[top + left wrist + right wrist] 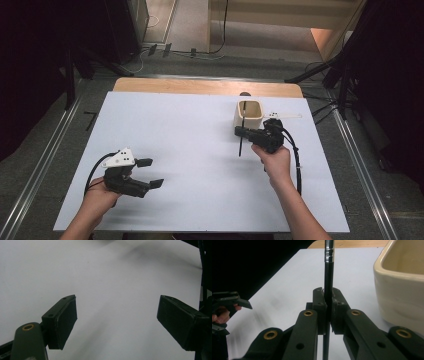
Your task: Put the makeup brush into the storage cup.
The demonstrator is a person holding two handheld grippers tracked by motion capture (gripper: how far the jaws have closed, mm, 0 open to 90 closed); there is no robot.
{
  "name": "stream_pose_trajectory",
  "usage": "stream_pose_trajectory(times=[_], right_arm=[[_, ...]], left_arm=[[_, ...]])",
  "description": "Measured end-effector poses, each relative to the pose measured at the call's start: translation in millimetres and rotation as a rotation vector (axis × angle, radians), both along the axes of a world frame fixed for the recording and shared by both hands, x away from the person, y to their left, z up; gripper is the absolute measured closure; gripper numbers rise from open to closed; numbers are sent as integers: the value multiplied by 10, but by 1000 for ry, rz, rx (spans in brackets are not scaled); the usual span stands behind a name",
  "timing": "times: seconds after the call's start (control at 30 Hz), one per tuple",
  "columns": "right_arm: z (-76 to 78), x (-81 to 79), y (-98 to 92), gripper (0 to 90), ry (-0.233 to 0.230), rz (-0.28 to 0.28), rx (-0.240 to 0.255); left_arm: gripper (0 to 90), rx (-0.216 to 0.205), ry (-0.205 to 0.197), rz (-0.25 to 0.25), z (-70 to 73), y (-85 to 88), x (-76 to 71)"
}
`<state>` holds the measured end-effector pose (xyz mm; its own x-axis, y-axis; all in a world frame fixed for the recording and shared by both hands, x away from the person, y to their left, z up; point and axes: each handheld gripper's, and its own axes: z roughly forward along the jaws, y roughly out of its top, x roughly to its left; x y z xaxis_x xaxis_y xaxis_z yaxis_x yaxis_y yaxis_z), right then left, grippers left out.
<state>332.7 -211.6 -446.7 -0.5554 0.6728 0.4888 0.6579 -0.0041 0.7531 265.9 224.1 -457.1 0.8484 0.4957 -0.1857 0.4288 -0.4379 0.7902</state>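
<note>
- Left gripper point(151, 173) near left on table point(190, 130), jaws spread, nothing between.
- Right gripper point(239, 132) pinches black stick point(241, 140), upright, just near-side of cup point(248, 114), far right.

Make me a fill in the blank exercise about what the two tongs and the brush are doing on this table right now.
1. The right tongs are shut on a thin black ____.
2. The left tongs stand ____ with nothing between them.
3. The cream holder sits on the ____ table cover.
4. The brush is on the side of the holder nearer the ____ tongs.

Missing words: brush; open; white; left
</note>
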Motion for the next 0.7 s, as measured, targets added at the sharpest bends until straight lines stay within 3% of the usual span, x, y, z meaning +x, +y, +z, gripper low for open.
stream_pose_trajectory(times=[0.2, 0.7], right_arm=[[63, 45, -46, 856, -15, -10, 16], [282, 284, -137, 856, -52, -40, 1]], left_arm=[[167, 2, 0, -5, -6, -6, 4], [167, 18, 1, -11, -27, 2, 31]])
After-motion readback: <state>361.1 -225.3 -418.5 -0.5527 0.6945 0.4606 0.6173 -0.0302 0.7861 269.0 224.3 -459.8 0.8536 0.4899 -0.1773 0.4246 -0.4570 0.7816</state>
